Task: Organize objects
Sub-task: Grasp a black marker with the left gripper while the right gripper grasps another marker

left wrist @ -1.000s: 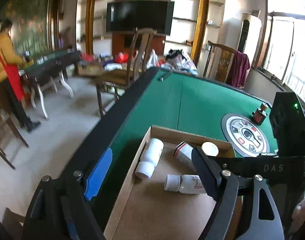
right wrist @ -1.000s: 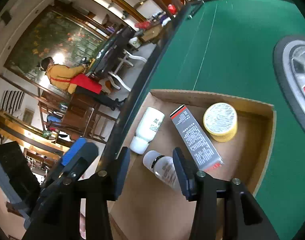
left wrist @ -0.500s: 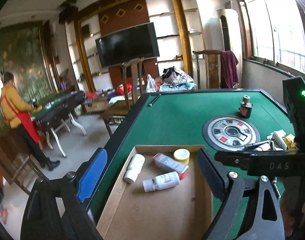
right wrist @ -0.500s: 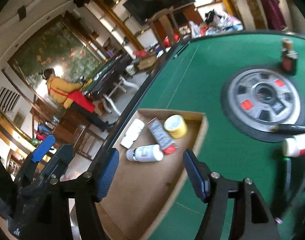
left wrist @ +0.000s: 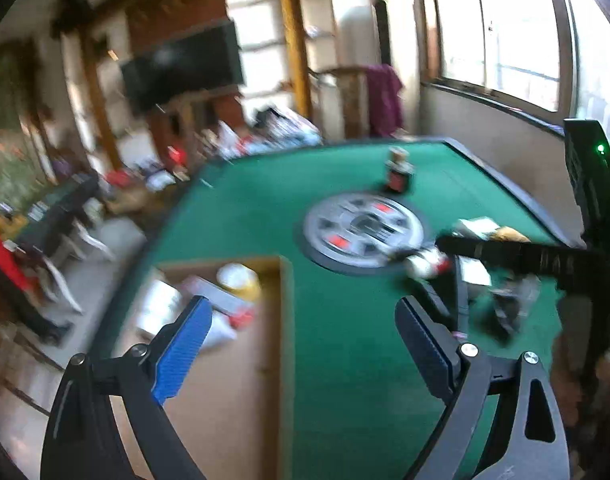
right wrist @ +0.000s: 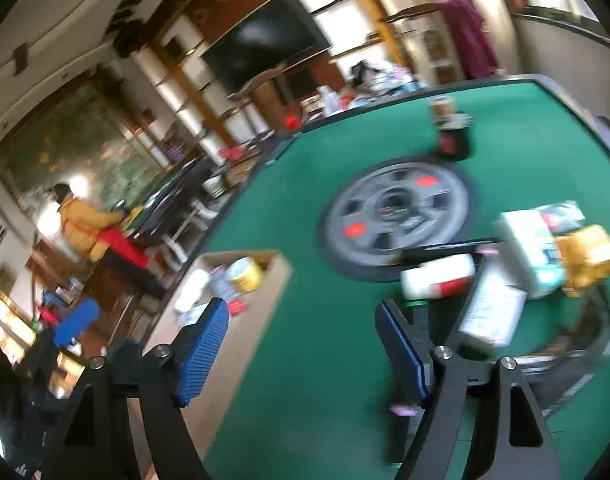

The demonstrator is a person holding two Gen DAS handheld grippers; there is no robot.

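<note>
A cardboard tray (left wrist: 283, 320) (right wrist: 265, 304) lies on the green table and holds a yellow tin (right wrist: 245, 275), white bottles (right wrist: 193, 285) and a red-tipped box (left wrist: 225, 300). My left gripper (left wrist: 305, 348) is open and empty above the tray's right wall. My right gripper (right wrist: 301, 352) is open and empty over bare felt right of the tray. A white and red bottle (right wrist: 439, 276) lies just beyond its right finger, beside white packets (right wrist: 533, 248) and a yellow packet (right wrist: 589, 256). Both views are blurred.
A round grey dial (right wrist: 397, 216) (left wrist: 363, 228) sits in the table's middle, with a small dark red bottle (right wrist: 451, 132) (left wrist: 399, 170) behind it. A black cable (right wrist: 577, 344) curls at the right. A person in yellow (right wrist: 85, 228) stands far left.
Both grippers have pulled back from the tray and swung right. The right gripper has opened wide, and the white bottle it straddled lies in the tray.
</note>
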